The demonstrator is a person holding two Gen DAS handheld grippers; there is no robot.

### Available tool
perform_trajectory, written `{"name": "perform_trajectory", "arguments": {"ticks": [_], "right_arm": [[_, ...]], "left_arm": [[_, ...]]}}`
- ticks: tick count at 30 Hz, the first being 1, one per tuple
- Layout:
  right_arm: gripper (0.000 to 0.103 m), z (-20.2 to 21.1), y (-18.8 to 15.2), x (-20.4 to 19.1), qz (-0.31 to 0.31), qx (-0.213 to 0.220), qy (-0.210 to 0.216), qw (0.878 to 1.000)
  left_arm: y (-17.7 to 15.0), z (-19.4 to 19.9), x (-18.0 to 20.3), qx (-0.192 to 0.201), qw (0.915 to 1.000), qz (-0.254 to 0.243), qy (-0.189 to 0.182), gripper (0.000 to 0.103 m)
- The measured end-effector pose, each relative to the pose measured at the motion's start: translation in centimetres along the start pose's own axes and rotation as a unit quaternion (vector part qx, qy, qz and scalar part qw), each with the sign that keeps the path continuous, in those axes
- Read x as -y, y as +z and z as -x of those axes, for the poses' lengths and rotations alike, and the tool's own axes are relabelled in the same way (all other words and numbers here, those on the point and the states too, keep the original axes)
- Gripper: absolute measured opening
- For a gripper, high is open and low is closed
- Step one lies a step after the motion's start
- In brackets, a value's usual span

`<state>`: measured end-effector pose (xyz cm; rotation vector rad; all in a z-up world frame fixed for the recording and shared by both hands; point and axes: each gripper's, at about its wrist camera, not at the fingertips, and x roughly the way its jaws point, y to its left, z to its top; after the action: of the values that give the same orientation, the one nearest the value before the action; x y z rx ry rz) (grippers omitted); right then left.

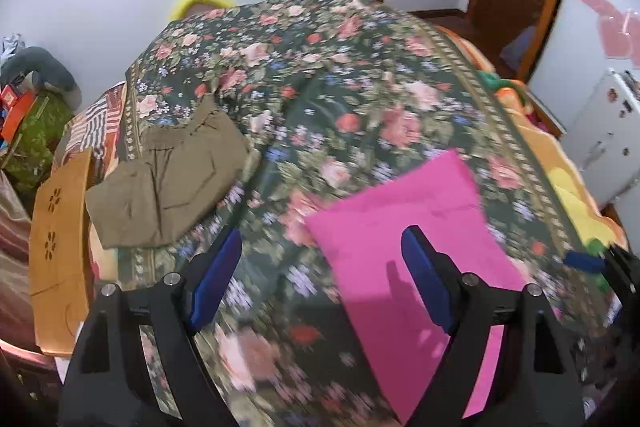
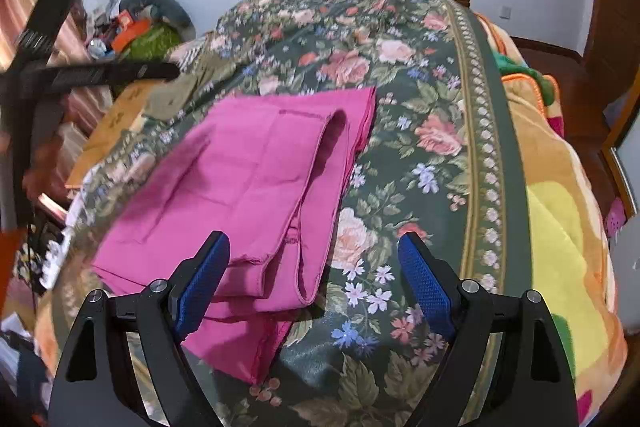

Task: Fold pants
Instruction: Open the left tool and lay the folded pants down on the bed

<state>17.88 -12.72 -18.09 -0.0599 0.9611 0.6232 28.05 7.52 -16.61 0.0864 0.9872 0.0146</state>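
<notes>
Pink pants (image 2: 256, 187) lie folded flat on the floral bedspread (image 2: 420, 99); they also show in the left wrist view (image 1: 400, 227). My right gripper (image 2: 314, 259) is open and empty, just above the near edge of the pink pants. My left gripper (image 1: 322, 251) is open and empty, above the bedspread (image 1: 320, 87) with its right finger over the pink pants. The left gripper's body (image 2: 80, 71) shows blurred at the left of the right wrist view. Olive-brown pants (image 1: 168, 171) lie folded at the bed's left side.
A wooden board (image 1: 60, 247) stands at the bed's left edge. Clutter and a green bag (image 1: 32, 131) lie on the floor at the left. An orange and yellow blanket (image 2: 560, 227) hangs over the bed's right side. A white cabinet (image 1: 608, 131) stands at the right.
</notes>
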Motion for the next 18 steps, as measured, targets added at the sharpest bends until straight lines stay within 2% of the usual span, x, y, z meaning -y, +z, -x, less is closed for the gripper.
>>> {"name": "perform_trajectory", "arguments": {"ticks": [4, 8, 10, 11, 12, 14, 18], "right_arm": [[0.084, -1.4, -1.1, 0.7, -0.008, -0.018, 0.000, 1.000], [0.084, -1.6, -1.8, 1.4, -0.017, -0.025, 0.013, 0.999], [0.084, -1.5, -1.7, 1.6, -0.016, -0.029, 0.015, 0.999], [0.084, -1.5, -1.6, 1.5, -0.015, -0.029, 0.013, 0.999], [0.084, -1.5, -1.6, 1.5, -0.013, -0.031, 0.011, 0.999], [0.084, -1.3, -1.4, 1.4, -0.010, -0.031, 0.003, 0.999], [0.084, -0.7, -0.9, 1.2, -0.005, -0.027, -0.019, 0.999]], "left_arm": [[1.6, -4.1, -0.4, -0.023, 0.9996, -0.011, 0.008, 0.082], [2.3, -8.5, 0.1, -0.058, 0.9981, -0.019, 0.000, 0.082], [2.0, -10.4, 0.8, -0.073, 0.9967, -0.036, 0.012, 0.082], [1.6, -11.6, 1.5, -0.080, 0.9939, -0.060, 0.046, 0.082], [1.4, -12.2, 1.9, -0.084, 0.9913, -0.078, 0.064, 0.083], [0.5, -12.4, 2.2, -0.069, 0.9901, -0.100, 0.071, 0.084], [-0.8, -11.4, 1.0, -0.076, 0.9918, -0.082, 0.063, 0.084]]}}
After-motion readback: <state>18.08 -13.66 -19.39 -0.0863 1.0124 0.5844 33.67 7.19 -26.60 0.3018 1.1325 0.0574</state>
